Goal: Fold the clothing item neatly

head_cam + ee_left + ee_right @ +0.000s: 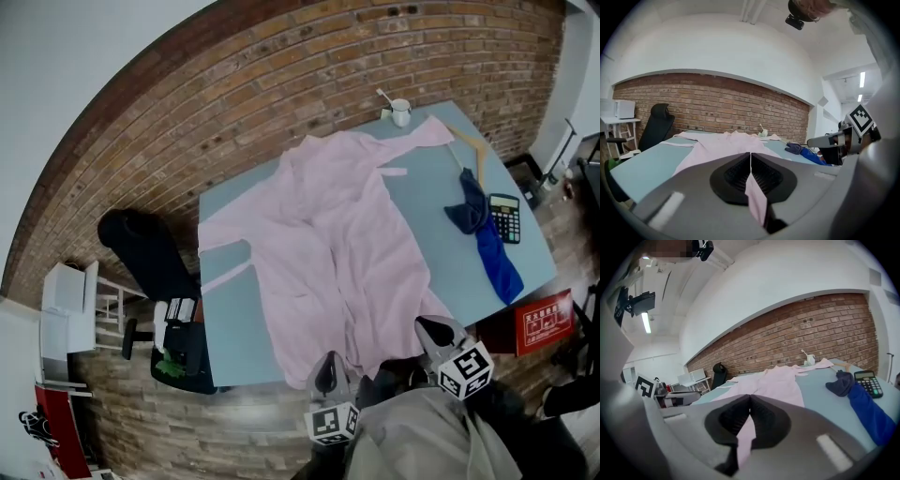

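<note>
Left gripper, right gripper clamped on pink garment, likely hem; pinch unclear in head view.

Interior of an office-style workroom. A bare brick wall runs behind a pale blue worktop; above it the wall and ceiling are plain white, with strip lights in the adjoining bay. A black swivel office chair stands at the worktop's side, and a white side table beyond it carries a white box-shaped appliance. Desk articles on the worktop include a calculator, a white cup and a wooden hanger. The floor is wood-look planking. A red sign leans below the worktop's edge.
</note>
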`<state>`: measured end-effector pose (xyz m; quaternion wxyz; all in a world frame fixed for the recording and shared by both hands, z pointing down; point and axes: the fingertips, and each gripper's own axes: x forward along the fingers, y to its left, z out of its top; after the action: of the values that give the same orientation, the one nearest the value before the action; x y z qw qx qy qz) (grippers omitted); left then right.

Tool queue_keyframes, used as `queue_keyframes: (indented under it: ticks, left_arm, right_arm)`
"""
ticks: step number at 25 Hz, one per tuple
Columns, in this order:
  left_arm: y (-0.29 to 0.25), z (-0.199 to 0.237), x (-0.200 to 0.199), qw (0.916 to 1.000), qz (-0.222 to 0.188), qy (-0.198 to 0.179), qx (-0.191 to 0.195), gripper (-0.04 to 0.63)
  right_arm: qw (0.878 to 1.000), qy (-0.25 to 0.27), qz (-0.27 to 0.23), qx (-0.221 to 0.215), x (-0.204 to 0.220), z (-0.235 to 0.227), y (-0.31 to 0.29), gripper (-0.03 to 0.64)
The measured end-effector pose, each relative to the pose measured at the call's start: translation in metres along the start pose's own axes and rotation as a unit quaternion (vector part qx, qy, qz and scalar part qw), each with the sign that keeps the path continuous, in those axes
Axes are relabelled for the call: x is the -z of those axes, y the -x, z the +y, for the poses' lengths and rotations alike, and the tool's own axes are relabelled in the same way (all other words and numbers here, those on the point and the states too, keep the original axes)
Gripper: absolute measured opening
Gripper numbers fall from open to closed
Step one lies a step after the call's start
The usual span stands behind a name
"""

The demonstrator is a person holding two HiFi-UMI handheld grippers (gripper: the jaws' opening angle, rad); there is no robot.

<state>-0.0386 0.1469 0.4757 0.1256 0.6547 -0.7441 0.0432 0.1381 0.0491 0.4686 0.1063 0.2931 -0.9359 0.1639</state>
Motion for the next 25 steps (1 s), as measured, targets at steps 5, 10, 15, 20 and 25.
queue_keyframes:
  ticks: [5,10,15,20,25]
  left_arm:
    - [-0.049,0.015,-0.01,0.9983,0.023,-0.008,0.053,0.032]
    - [-0.101,0.025,-0.031,0.9954,0.027,-0.018,0.09,0.054]
    - [-0.15,0.033,-0.041,0.9949,0.039,-0.016,0.092,0.054]
    - [-0.201,0.031,-0.045,0.9956,0.053,-0.017,0.075,0.06]
    - [-0.258,0.023,-0.045,0.9949,0.06,-0.04,0.07,0.071]
  right_arm:
    - [0.999,-0.011,-0.005,0.053,-0.025,-0.013,-0.042,0.04]
    - [0.995,0.037,-0.024,0.088,-0.06,-0.027,-0.081,0.04]
    - [0.992,0.056,-0.004,0.111,-0.077,-0.059,-0.117,0.04]
    - [0.987,0.086,0.042,0.13,-0.084,-0.116,-0.151,0.044]
    - [0.966,0.183,0.062,0.169,-0.112,-0.199,-0.194,0.115]
